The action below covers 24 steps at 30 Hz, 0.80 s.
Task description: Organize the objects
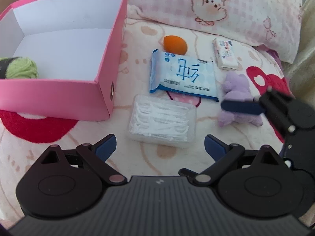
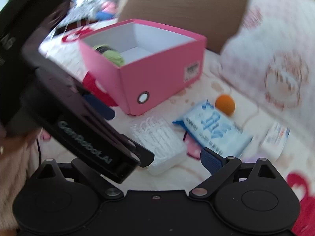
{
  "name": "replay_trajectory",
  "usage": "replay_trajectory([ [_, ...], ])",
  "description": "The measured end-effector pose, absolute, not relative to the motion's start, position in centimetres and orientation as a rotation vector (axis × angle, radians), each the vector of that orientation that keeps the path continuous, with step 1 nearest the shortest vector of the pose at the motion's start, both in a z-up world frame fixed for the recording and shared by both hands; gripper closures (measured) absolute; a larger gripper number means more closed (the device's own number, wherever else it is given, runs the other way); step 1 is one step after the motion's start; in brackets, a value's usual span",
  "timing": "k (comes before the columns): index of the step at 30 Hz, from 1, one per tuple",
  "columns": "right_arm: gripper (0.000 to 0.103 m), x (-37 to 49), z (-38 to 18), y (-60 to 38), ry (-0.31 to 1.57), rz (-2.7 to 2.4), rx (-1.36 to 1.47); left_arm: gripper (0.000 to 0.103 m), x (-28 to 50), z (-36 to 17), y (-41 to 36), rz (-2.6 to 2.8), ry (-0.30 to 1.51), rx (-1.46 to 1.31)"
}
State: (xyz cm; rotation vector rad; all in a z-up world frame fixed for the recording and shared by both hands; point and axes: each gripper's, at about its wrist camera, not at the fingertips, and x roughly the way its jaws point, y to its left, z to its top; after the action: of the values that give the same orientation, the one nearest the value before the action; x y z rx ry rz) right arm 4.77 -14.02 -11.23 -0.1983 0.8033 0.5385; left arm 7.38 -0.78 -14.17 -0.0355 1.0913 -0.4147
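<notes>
The left gripper (image 1: 160, 145) has its blue-padded fingers spread wide with nothing between them, hovering just over the clear box of floss picks (image 1: 163, 123) without touching it. The right gripper (image 1: 241, 106) reaches in from the right; one blue finger lies across the purple plush toy (image 1: 236, 92), but whether it is pinching the toy cannot be told (its own blurred view shows one finger clearly and hides the other behind the left tool). On the patterned blanket (image 1: 137, 35) lie a blue wipes pack (image 1: 183, 74), an orange sponge (image 1: 175, 44) just behind it, and a small tissue packet (image 1: 225, 54) apart to the right. The pink box (image 1: 110, 55) stands at left, holding a green yarn ball (image 1: 21, 67).
</notes>
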Motion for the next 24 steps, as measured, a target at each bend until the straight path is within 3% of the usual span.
replay_trajectory([
  [10,0.005,5.9,-13.8,-15.3,0.871,0.531,0.013,0.006,8.1,-16.0,-0.6,-0.345,1.089,0.010],
  [19,0.014,5.6,-15.0,-13.8,0.851,0.501,-0.068,0.006,8.7,-16.4,-1.1,-0.360,1.054,-0.083],
  [24,0.025,5.3,-15.2,-13.4,0.834,0.499,-0.135,0.006,9.1,-16.5,-1.3,-0.396,1.065,-0.123],
])
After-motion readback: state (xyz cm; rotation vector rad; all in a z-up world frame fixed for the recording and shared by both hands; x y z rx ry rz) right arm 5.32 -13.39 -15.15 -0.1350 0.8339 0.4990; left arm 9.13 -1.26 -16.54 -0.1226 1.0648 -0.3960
